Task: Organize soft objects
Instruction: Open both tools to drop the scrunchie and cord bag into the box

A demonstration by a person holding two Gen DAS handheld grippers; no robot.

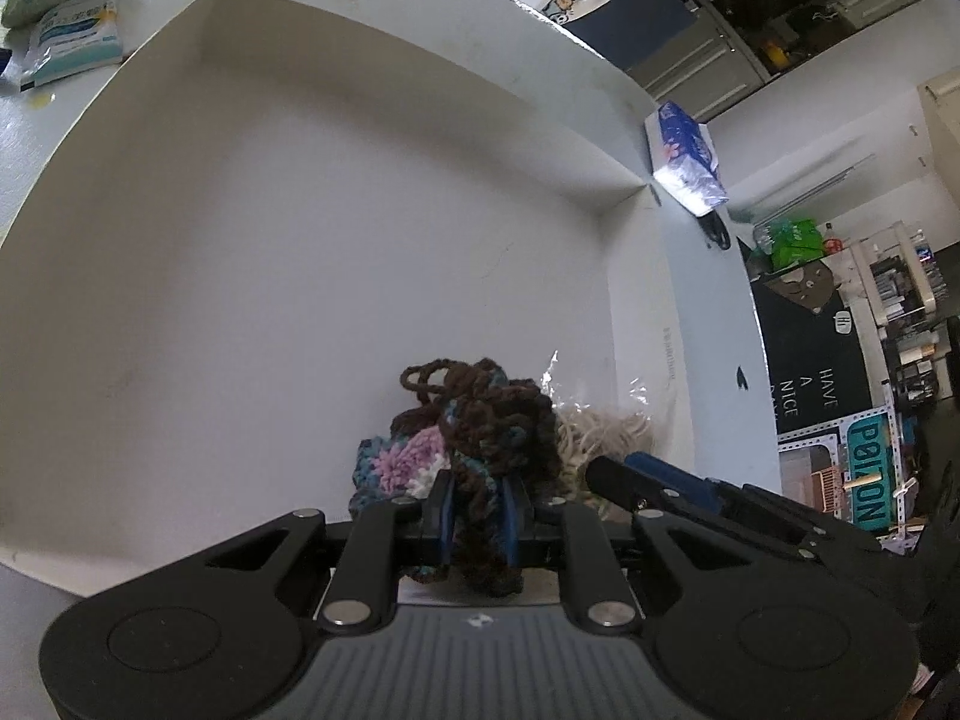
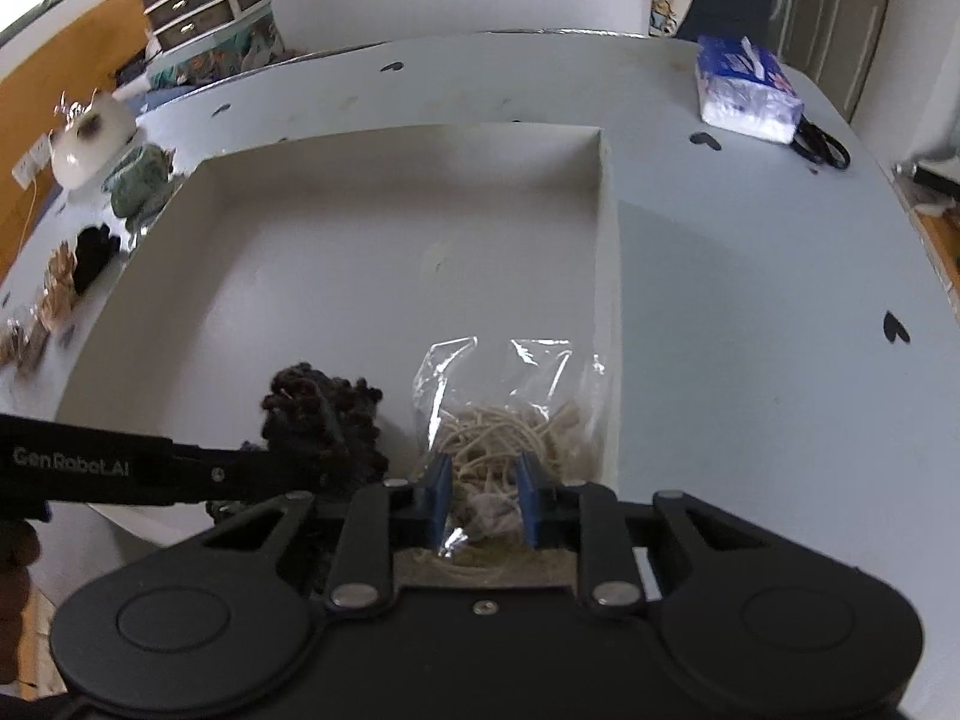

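Left gripper (image 1: 477,510) has its blue-padded fingers clamped tight on the dark brown crocheted yarn piece with pink and teal patches (image 1: 474,426), which sits low inside the shallow white cardboard box (image 1: 240,210), near its wall at 6 o'clock in the left wrist view. Over on the right, the right gripper (image 2: 483,504) has its fingers pinched on the clear plastic bag of cream-coloured cord (image 2: 510,420), and that bag lies in the box's corner at about 5 o'clock, touching the side wall. Yarn piece and bag sit just beside each other, yarn at 9 o'clock of the bag. The box rests on the pale grey worktop (image 2: 750,300). A blue-and-white tissue pack (image 2: 747,96) lies at 1 o'clock, well apart from the box.
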